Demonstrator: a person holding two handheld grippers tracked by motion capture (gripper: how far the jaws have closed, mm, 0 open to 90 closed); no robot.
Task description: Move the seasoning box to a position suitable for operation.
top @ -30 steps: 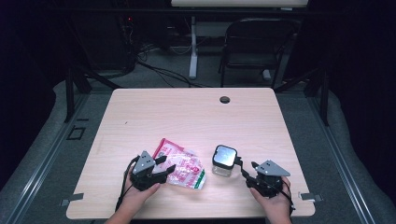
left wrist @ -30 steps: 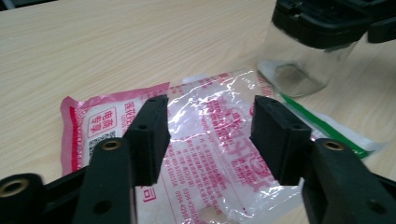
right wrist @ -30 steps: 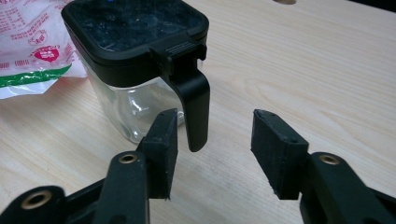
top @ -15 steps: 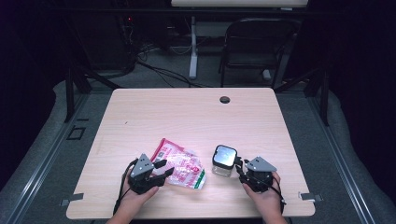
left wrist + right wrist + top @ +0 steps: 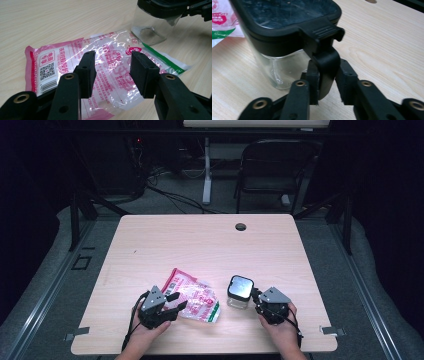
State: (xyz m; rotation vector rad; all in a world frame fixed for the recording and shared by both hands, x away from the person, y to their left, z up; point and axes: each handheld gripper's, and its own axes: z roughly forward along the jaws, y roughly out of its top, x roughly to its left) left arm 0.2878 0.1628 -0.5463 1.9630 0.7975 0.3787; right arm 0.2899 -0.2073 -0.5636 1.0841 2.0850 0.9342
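A pale wooden table point(image 5: 210, 245) stands in a dark room, with a chair point(image 5: 272, 167) on the floor beyond its far edge and a small dark hole point(image 5: 240, 226) near that edge. Two things lie in the near half of the table: a pink and clear plastic packet point(image 5: 195, 295), flat on the wood left of centre, and a clear jar point(image 5: 239, 292) with a black lid, upright just to the right of it.

The left gripper point(image 5: 175, 302) comes in from the near edge, held in the person's left hand point(image 5: 145, 335). Its jaws are wide apart and hang over the near left part of the packet, holding nothing. In the left gripper view the left gripper point(image 5: 112, 70) shows the packet point(image 5: 105, 67) lying between and below the two black pads, with a barcode and printed label at its left end and a green stripe at its right end. The jar point(image 5: 152, 27) stands just past the packet's far right corner.

The right gripper point(image 5: 257, 299) is at the jar's right side, held in the right hand point(image 5: 280, 332). In the right gripper view the right gripper point(image 5: 327, 77) has its jaws nearly together around the black latch point(image 5: 324, 57) that hangs down from the jar's lid point(image 5: 287, 15). The left pad touches the latch; whether the right pad does I cannot tell. The jar looks empty.
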